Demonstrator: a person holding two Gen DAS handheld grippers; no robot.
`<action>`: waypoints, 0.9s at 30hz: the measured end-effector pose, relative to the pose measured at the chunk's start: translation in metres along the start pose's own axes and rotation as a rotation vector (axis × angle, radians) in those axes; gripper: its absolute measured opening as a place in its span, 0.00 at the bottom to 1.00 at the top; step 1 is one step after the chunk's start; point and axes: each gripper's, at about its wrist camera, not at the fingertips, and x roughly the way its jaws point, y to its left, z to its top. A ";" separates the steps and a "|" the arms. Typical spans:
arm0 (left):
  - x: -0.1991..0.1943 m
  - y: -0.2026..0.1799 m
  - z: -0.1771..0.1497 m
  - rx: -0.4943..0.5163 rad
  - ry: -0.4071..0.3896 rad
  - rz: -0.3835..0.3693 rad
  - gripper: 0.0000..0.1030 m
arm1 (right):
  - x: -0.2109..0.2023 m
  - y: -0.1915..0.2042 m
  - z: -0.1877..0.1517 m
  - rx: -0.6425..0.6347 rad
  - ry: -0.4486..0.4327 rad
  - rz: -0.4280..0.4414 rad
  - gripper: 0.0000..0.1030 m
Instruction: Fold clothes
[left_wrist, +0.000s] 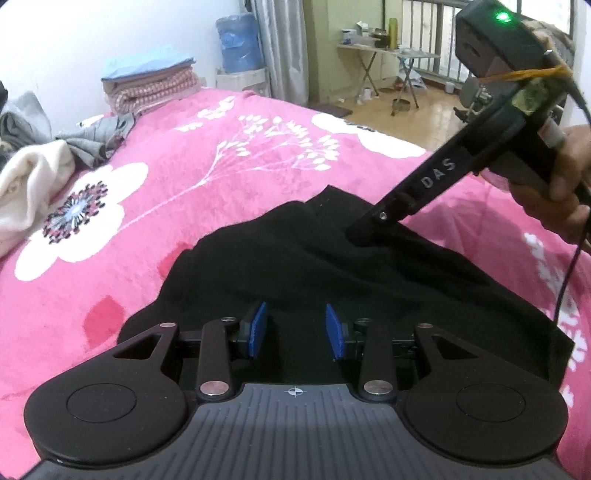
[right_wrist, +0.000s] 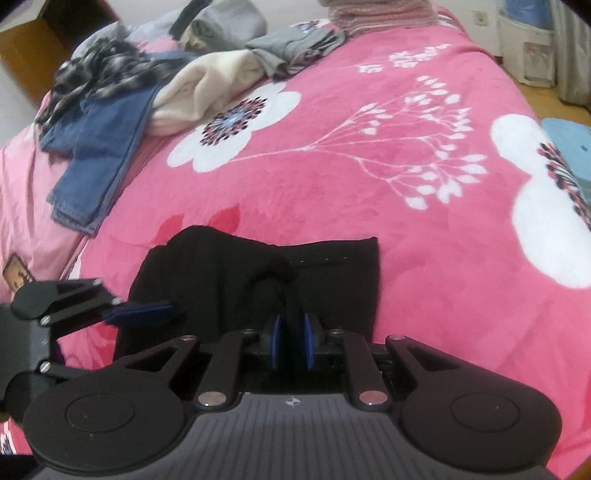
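Note:
A black garment (left_wrist: 295, 266) lies rumpled on the pink flowered blanket (left_wrist: 184, 166), near the bed's front. My left gripper (left_wrist: 295, 330) hovers over its near part, blue pads (left_wrist: 258, 328) well apart and open, nothing pinched. My right gripper (left_wrist: 364, 230), held by a hand (left_wrist: 554, 184), comes in from the right with its tip on the cloth. In the right wrist view the right gripper (right_wrist: 291, 341) is shut on a raised bunch of the black garment (right_wrist: 332, 266). The left gripper (right_wrist: 147, 312) sits at the garment's left edge.
Loose clothes lie at the bed's far left: blue jeans (right_wrist: 96, 147), a cream garment (right_wrist: 207, 88), a grey piece (right_wrist: 295, 48) and a black-and-white one (right_wrist: 99, 74). A folded blanket stack (left_wrist: 147, 81) sits at the far edge. Beyond the bed stand a water jug (left_wrist: 238, 40) and a folding table (left_wrist: 388, 51).

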 end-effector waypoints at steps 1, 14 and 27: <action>0.003 0.001 -0.002 -0.007 0.004 -0.004 0.34 | 0.001 0.001 0.000 -0.013 -0.002 0.005 0.12; 0.006 0.011 -0.014 -0.104 -0.025 -0.046 0.35 | -0.037 -0.041 -0.030 0.323 -0.247 -0.024 0.00; 0.006 0.009 -0.031 -0.080 -0.122 -0.046 0.37 | 0.005 -0.036 0.003 0.241 -0.111 0.058 0.24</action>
